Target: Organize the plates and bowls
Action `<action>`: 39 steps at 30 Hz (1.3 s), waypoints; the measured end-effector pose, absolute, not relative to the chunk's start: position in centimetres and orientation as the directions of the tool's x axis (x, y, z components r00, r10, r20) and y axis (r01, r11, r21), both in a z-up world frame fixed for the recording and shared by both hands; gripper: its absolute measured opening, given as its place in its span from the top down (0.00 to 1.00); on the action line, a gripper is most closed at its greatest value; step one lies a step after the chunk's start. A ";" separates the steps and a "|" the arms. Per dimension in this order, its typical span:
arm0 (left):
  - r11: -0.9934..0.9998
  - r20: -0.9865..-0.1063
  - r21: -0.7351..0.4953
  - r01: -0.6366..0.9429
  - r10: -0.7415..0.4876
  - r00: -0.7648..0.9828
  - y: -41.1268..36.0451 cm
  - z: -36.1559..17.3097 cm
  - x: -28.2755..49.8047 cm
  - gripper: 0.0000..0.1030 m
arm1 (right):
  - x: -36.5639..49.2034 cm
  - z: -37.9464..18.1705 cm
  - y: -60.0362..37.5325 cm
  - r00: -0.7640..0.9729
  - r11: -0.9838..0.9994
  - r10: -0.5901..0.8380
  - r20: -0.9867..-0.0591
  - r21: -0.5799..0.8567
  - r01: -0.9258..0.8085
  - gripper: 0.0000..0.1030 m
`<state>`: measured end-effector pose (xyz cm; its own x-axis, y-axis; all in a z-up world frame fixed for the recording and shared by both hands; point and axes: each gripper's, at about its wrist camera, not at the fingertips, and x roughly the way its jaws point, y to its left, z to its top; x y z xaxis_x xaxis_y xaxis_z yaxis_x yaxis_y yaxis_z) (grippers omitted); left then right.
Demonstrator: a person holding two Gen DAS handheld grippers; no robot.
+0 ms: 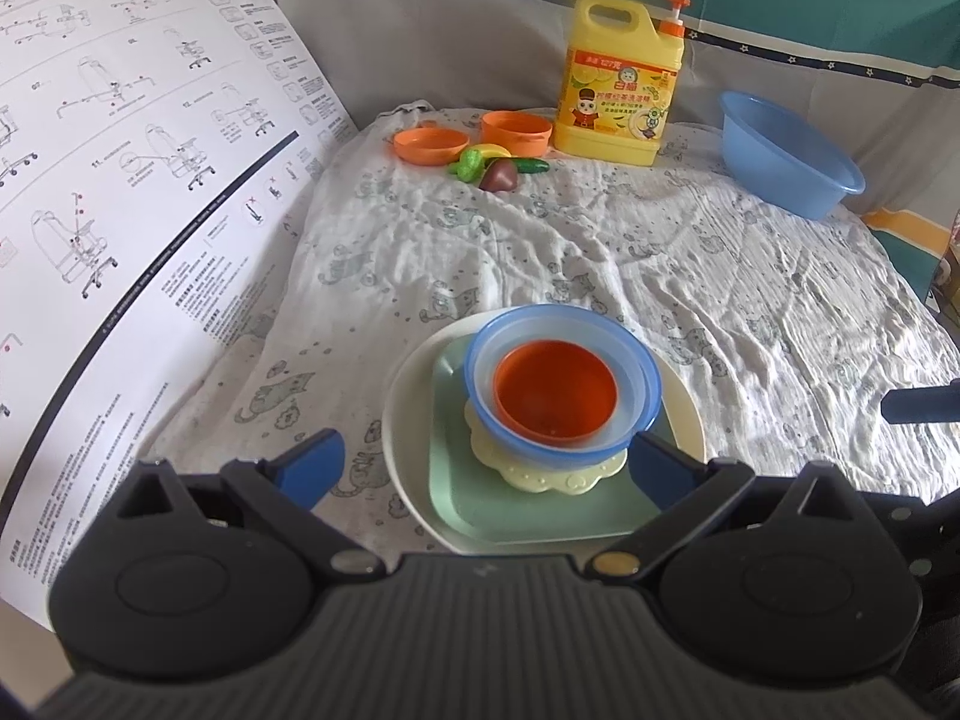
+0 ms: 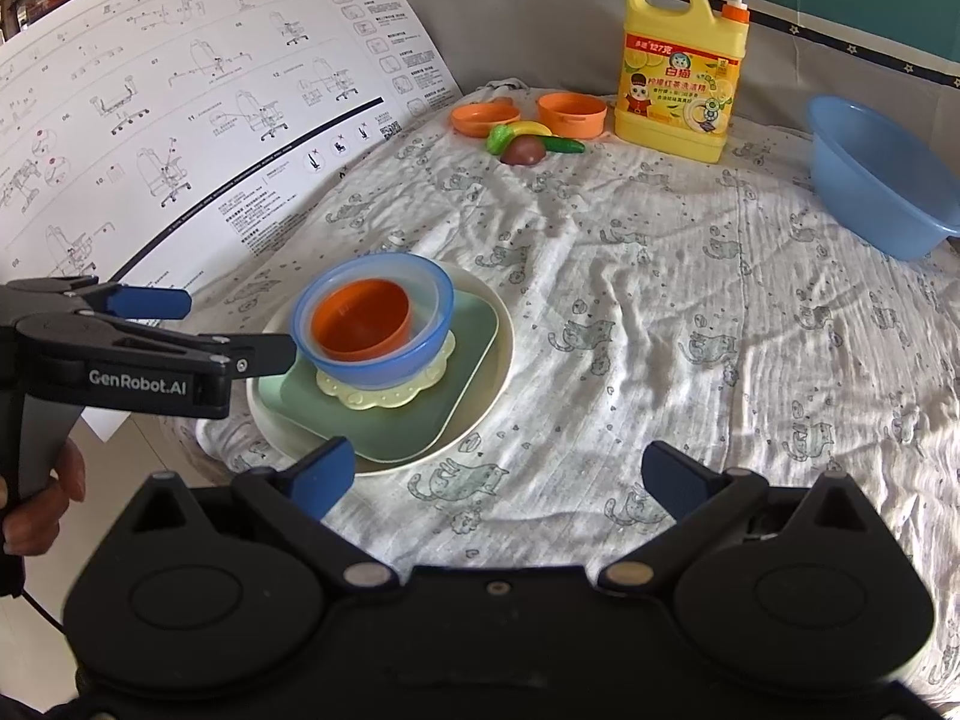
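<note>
Through my left wrist camera, my left gripper stands wide and holds nothing; its blue fingertips flank the near side of the stack, the right one over the green plate's edge; whether it touches I cannot tell. The stack sits close before me: a cream round plate at the bottom, a green square plate on it, a pale yellow scalloped dish next, then a blue bowl with an orange bowl nested inside. Beyond it the cat-print cloth runs bare to the far edge, where an orange dish, an orange cup, toy vegetables and a yellow detergent bottle stand; a blue basin sits at the far right rim; a printed instruction sheet rises along the left edge.

Through my right wrist camera, my right gripper is also spread wide and holds nothing, hovering over bare cloth with open room ahead and to the right; its left fingertip sits at the cream plate rim. My left gripper reaches in from the left, one finger beside the blue bowl; the orange bowl is inside; the green plate and scalloped dish lie beneath. The basin and bottle stand well apart at the far side; the sheet borders the left.
</note>
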<state>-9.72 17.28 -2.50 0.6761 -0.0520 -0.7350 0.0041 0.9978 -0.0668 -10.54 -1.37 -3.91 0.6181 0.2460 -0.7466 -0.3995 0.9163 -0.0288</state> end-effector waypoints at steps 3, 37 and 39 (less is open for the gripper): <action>0.998 -0.735 -0.065 0.008 -0.053 0.676 17.2 -2.5 -9.8 0.00 | -10.6 -3.9 -1.2 0.622 0.916 0.239 -0.746 -0.040 -0.399 0.00; 0.998 -0.739 -0.057 0.032 -0.064 0.670 17.6 -3.2 -10.4 0.00 | -10.3 -4.3 -1.8 0.616 0.911 0.214 -0.758 -0.072 -0.405 0.00; 0.998 -0.737 -0.046 0.041 -0.061 0.673 17.4 -3.1 -10.5 0.00 | -10.3 -4.3 -1.9 0.617 0.911 0.215 -0.757 -0.071 -0.405 0.00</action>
<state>-10.51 17.39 -3.07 0.6735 -0.0614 -0.7367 0.0411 0.9981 -0.0457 -10.34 -1.88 -4.26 0.6167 0.2148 -0.7574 -0.4051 0.9115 -0.0714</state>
